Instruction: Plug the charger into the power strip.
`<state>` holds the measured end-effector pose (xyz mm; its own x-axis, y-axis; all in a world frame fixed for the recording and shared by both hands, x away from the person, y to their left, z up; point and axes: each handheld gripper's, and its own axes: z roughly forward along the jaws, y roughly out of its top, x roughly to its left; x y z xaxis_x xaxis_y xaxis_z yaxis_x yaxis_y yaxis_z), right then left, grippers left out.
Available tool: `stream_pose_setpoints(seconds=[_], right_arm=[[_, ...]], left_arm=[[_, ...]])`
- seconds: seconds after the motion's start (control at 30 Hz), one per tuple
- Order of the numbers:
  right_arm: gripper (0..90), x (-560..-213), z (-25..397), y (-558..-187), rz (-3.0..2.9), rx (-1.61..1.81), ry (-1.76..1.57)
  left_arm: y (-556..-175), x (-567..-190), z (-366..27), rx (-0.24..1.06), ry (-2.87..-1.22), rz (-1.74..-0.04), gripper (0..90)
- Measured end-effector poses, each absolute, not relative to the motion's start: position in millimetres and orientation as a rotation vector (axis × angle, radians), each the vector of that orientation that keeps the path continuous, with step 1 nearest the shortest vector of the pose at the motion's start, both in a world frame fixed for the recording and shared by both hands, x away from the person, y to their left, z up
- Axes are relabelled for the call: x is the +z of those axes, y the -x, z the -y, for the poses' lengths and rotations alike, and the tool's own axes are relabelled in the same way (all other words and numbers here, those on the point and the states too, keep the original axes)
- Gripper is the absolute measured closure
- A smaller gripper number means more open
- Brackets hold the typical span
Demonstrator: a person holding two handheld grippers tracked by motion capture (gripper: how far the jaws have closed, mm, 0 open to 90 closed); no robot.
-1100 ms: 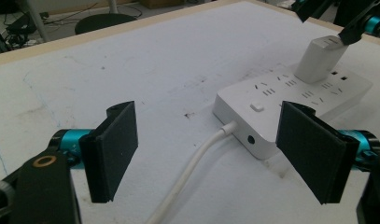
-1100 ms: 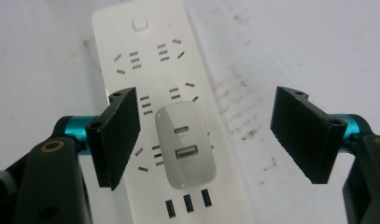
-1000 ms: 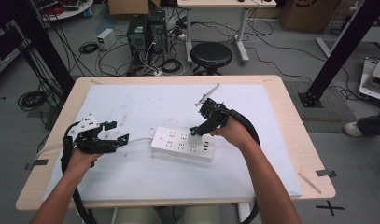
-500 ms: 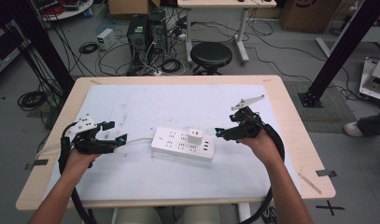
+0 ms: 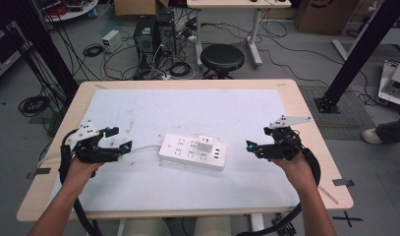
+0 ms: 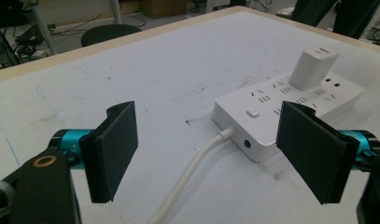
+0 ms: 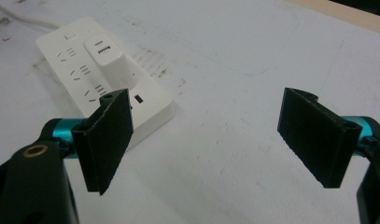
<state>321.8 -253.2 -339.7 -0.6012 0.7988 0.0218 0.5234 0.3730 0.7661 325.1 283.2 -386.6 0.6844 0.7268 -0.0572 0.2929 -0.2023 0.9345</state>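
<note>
Power strip: a white power strip [image 5: 193, 152] lies flat on the tabletop [image 5: 187, 113], between the two tongs and apart from both.
Charger: a white charger block [image 5: 205, 143] stands upright, plugged into the top of the strip, on the half nearer the right tongs.
Cord: the strip's white cord [image 6: 192, 177] leaves the end that faces the left tongs and runs along the tabletop under the gap between their jaws.
Switch: a small white button [image 6: 254, 113] sits on the strip's top near the cord end, closest to the left tongs.
Left tongs: the left tongs [image 5: 118, 138] point toward the cord end of the strip, near it without touching; the jaws stand wide apart and hold nothing.
Left tongs, own view: the left gripper view shows the strip's end and cord just ahead, between the two black pads [image 6: 115, 149].
Right tongs: the right tongs [image 5: 250, 146] point toward the strip's other end, a little off it; the jaws stand wide apart with nothing between them.
Right tongs, own view: in the right gripper view the strip and charger lie ahead beside one pad [image 7: 108, 137], and bare tabletop fills the gap.
Hands: each hand grips its tool from behind, the left hand [image 5: 79, 169] and the right hand [image 5: 296, 167] both low over the near part of the tabletop.
</note>
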Motion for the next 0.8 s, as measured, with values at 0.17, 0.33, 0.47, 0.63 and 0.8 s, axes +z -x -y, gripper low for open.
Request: stream_pose_setpoints(seconds=[0.17, 0.33, 0.47, 0.63, 0.8], right_arm=[[18.6, -341.5, 252.6, -318.2, -2.276, 1.078, -1.170], [17.2, -340.7, 251.6, -316.2, -2.280, 1.077, -1.164], [17.2, -341.1, 251.3, -316.5, -2.276, 1.070, -1.175], [17.2, -343.0, 251.3, -316.7, -2.270, 1.069, -1.190], [17.2, -346.5, 252.0, -315.1, -2.275, 1.065, -1.191]], left_arm=[[-325.0, -384.3, -282.9, 0.492, -1.787, -0.806, 20.9], [-324.6, -383.5, -283.4, 0.494, -1.784, -0.804, 20.9], [-324.2, -384.2, -283.9, 0.491, -1.777, -0.809, 20.9], [-325.0, -384.3, -283.9, 0.490, -1.780, -0.808, 20.9], [-324.8, -384.5, -284.3, 0.493, -1.779, -0.810, 20.9]])
